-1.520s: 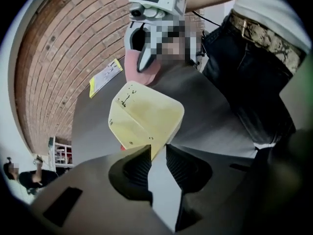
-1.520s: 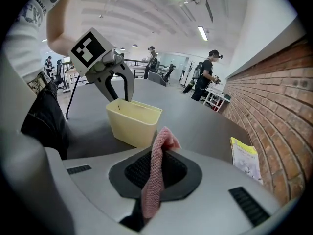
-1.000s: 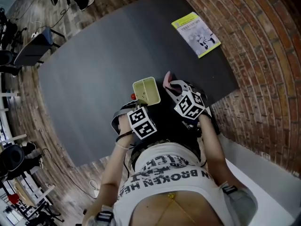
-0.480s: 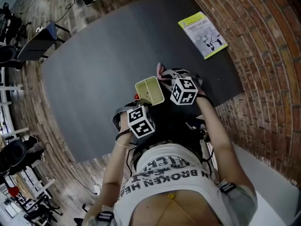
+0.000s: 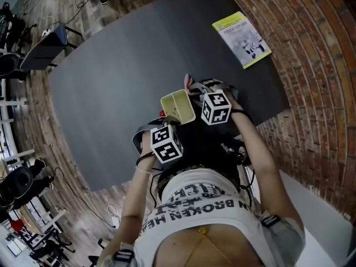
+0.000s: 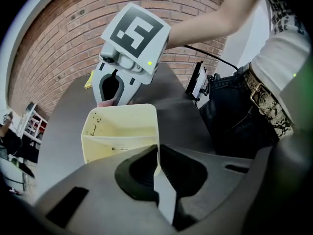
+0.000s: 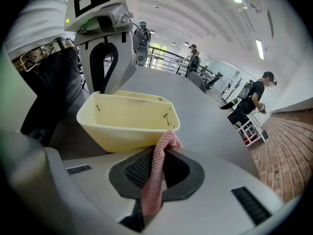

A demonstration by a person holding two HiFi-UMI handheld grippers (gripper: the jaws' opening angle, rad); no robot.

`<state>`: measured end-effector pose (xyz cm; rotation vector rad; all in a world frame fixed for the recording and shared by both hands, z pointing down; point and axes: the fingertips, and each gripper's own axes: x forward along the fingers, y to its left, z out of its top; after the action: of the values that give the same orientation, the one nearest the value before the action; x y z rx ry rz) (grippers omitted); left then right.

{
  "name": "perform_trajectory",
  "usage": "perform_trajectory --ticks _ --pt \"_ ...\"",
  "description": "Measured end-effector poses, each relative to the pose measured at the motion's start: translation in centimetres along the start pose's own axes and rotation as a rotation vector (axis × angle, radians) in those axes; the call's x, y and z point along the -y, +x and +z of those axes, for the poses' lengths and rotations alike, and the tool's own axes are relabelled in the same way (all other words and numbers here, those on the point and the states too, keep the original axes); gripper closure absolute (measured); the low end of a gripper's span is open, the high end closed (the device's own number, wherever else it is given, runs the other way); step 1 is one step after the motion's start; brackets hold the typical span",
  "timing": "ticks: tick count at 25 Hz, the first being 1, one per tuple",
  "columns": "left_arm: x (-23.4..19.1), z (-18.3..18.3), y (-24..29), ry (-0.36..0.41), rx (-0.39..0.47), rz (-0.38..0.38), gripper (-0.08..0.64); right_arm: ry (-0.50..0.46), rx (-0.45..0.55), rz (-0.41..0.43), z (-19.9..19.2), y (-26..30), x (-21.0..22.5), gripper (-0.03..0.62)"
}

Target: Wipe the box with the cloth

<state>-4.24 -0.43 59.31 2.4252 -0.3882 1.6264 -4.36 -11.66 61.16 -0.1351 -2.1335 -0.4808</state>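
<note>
A pale yellow box (image 5: 178,107) with dark specks inside is held just above the dark table (image 5: 111,82), close to the person's waist. My left gripper (image 5: 167,127) is shut on the box's near wall; in the left gripper view the thin wall runs between the closed jaws of the left gripper (image 6: 157,153). My right gripper (image 5: 194,92) is shut on a pink knitted cloth (image 7: 155,175), at the box's far right side. The cloth's end (image 7: 169,139) lies against the outer corner of the box (image 7: 127,124), just under the rim.
A booklet with a yellow-green cover (image 5: 242,38) lies at the table's far right corner. A brick floor borders the table on the right, wooden floor with chairs (image 5: 39,49) on the left. People (image 7: 254,102) stand far off in the hall.
My right gripper has moved left and rolled, bringing the pink cloth up to the box's side. The left gripper has kept its hold on the box in the same place.
</note>
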Motion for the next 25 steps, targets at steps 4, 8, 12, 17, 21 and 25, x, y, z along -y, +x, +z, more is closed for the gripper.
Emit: perform_trajectory --ticks 4,8,12,17,21,25 --pt "0.1 0.0 0.1 -0.01 0.004 -0.006 0.541 0.016 0.005 0.008 0.0 -0.3 -1.0 0.574" --pt "0.0 0.0 0.2 -0.018 0.013 -0.001 0.541 0.029 0.001 0.013 -0.1 -0.6 -2.2 0.575" --pt "0.0 0.0 0.2 -0.03 0.021 0.007 0.541 0.057 0.006 0.025 -0.3 -0.7 -3.7 0.574" --pt "0.0 0.0 0.1 -0.045 0.024 0.019 0.541 0.084 0.006 0.028 -0.1 -1.1 -5.2 0.574" --pt "0.0 -0.1 0.1 -0.063 0.028 0.03 0.541 0.077 -0.005 0.042 0.0 -1.6 -6.4 0.574" --pt "-0.1 0.0 0.5 -0.095 0.039 0.042 0.541 0.085 -0.01 0.053 0.0 -2.1 -7.4 0.574"
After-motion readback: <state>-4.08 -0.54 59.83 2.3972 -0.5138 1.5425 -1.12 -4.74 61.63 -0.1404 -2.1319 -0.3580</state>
